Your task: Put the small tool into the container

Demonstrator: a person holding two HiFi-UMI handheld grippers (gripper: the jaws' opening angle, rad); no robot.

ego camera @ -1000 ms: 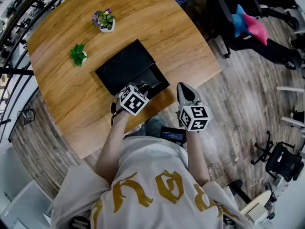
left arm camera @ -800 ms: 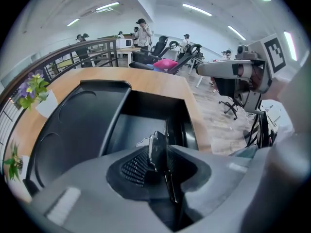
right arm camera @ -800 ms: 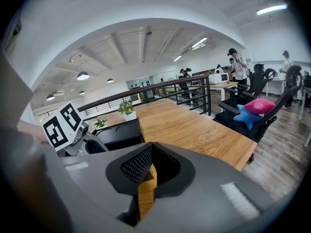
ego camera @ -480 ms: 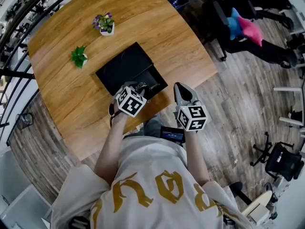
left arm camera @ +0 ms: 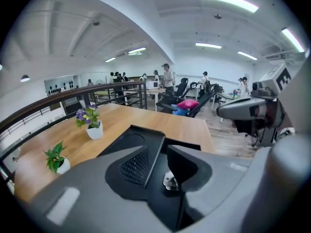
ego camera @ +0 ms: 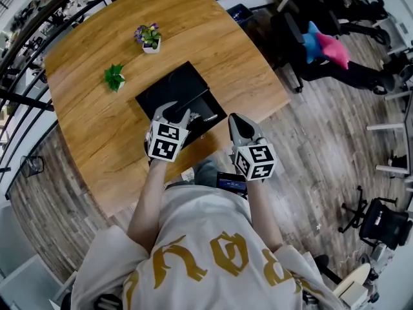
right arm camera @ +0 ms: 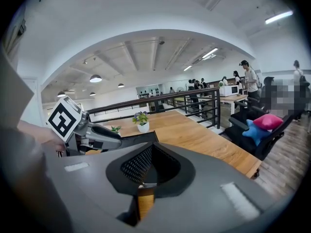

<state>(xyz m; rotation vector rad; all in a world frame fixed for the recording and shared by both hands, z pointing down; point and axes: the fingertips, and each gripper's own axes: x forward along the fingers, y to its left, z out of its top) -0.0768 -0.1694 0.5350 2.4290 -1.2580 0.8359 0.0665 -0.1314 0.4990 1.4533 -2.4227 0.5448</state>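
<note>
Seen from above, a person in a white shirt with gold print stands at the 6 o'clock edge of a rounded wooden table (ego camera: 219, 37), holding a grey gripper in each hand. A flat black container (ego camera: 173, 88) lies near that edge, with a solid panel on its far side and an open recess on its near, right side.

The left gripper (ego camera: 173, 110) hangs over the container's near side. Its tongs are spread, with nothing pinched between them. In the left gripper view, the small tool (left arm camera: 168, 180), a little shiny metal piece, shows through the gap between the tongs, lying in the container's black recess. Whether the tongs touch the container cannot be told.

The right gripper (ego camera: 236, 119) is at 4 o'clock from the container, over the table's edge, just beside the left one. Its tongs are pressed together and hold nothing.

Two small potted plants stand at 11 o'clock from the container: one with purple flowers (ego camera: 150, 36) farther off, and one with green leaves (ego camera: 115, 76) nearer and to its left. Off the table at 2 o'clock, a pink and blue cushion (ego camera: 326, 42) rests on a dark office chair.
</note>
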